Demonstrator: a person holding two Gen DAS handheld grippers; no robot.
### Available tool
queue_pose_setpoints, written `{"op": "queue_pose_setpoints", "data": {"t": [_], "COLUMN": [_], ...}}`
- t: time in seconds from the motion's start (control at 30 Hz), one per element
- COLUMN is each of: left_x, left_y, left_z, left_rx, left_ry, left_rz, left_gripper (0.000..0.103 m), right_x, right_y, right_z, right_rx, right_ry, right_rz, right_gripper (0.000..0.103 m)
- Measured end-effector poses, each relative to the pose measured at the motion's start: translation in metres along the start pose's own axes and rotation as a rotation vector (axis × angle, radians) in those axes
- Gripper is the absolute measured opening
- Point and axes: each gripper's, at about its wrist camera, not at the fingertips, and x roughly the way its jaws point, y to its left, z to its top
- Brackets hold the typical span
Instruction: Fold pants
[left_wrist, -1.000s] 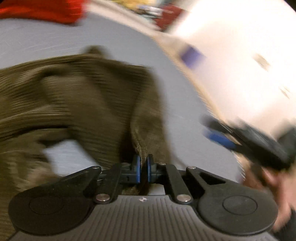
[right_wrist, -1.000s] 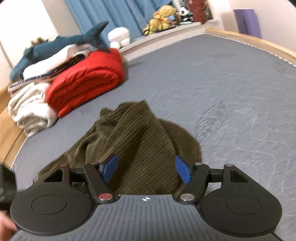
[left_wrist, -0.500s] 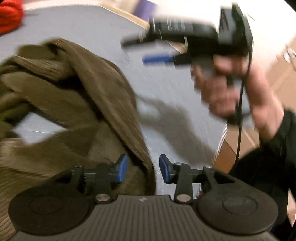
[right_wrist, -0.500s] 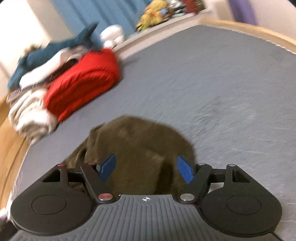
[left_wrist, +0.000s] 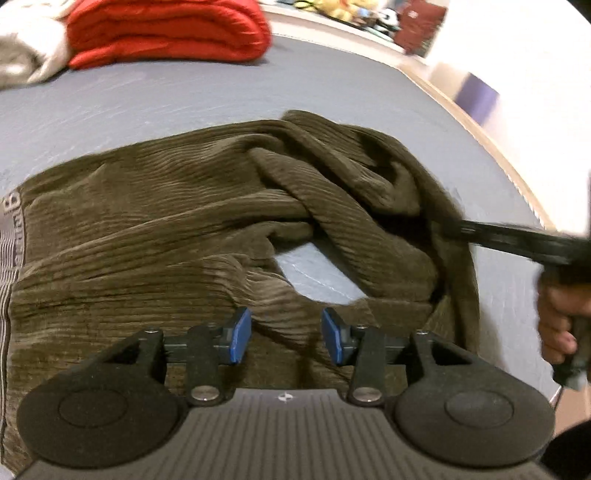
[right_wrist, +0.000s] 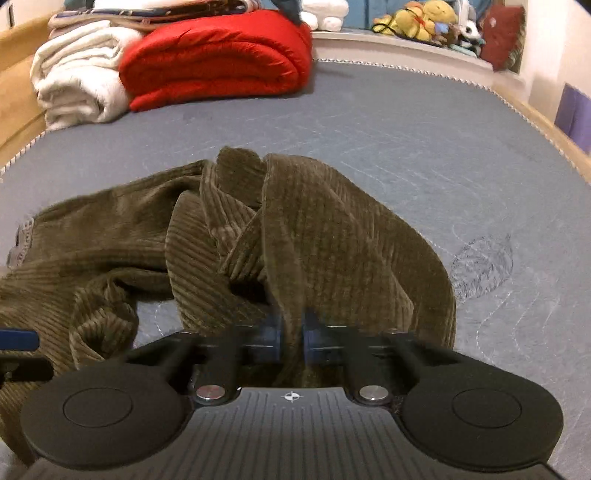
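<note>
Olive-brown corduroy pants (left_wrist: 155, 221) lie crumpled on a grey mattress (left_wrist: 147, 96), with the grey waistband at the far left. My left gripper (left_wrist: 286, 336) is open just above the near part of the pants, holding nothing. In the right wrist view the pants (right_wrist: 314, 229) are bunched and twisted. My right gripper (right_wrist: 291, 338) is shut on a fold of the pants' fabric. The right gripper also shows blurred at the right edge of the left wrist view (left_wrist: 517, 243), against the pants' right side.
A folded red blanket (right_wrist: 218, 55) and white towels (right_wrist: 77, 74) sit at the far end of the mattress (right_wrist: 406, 129). Stuffed toys (right_wrist: 417, 20) line a ledge behind. A wooden bed frame (right_wrist: 543, 122) runs along the right edge.
My left gripper let go of the pants and opened wide. My right gripper came down and closed on a fold of the pants.
</note>
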Motion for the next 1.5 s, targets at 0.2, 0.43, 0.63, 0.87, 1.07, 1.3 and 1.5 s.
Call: {"op": "queue_pose_setpoints", "data": {"t": [0.2,0.43,0.63,0.87,1.07,1.3,1.5], "left_x": [-0.033,-0.061,-0.059,-0.056,-0.056,-0.06,-0.063], "left_y": [0.0,-0.015,-0.01,0.004,0.02,0.028,0.025], "left_z": [0.006,-0.001,-0.005,-0.008,-0.01,-0.009,-0.005], "left_rx": [-0.089,-0.094,-0.128,-0.155,-0.174,-0.186,-0.183], "left_ry": [-0.021,-0.01,-0.001,-0.001,0.004,0.002,-0.004], "left_rz": [-0.068,-0.097,-0.086,-0.027,0.009,0.019,0.012], "left_gripper": [0.047,0.047,0.05,0.053,0.053,0.055,0.057], "right_x": [-0.073,-0.116,-0.124,-0.129,-0.062,-0.005,0.016], "right_y": [-0.056,-0.12,-0.114,-0.054,0.001,0.024,0.028], "right_z": [-0.009,-0.09,-0.117,-0.049,-0.023,-0.008,-0.014], "right_rx": [0.096,0.038,-0.127,-0.154,-0.266,-0.345,-0.453], "right_ry": [-0.11,0.152,0.221,-0.155,-0.15,-0.087,-0.066], "right_rz": [-0.043,-0.033,-0.099,-0.046,-0.051,-0.083,-0.147], "right_gripper": [0.007,0.002,0.024,0.063,0.068,0.071,0.051]}}
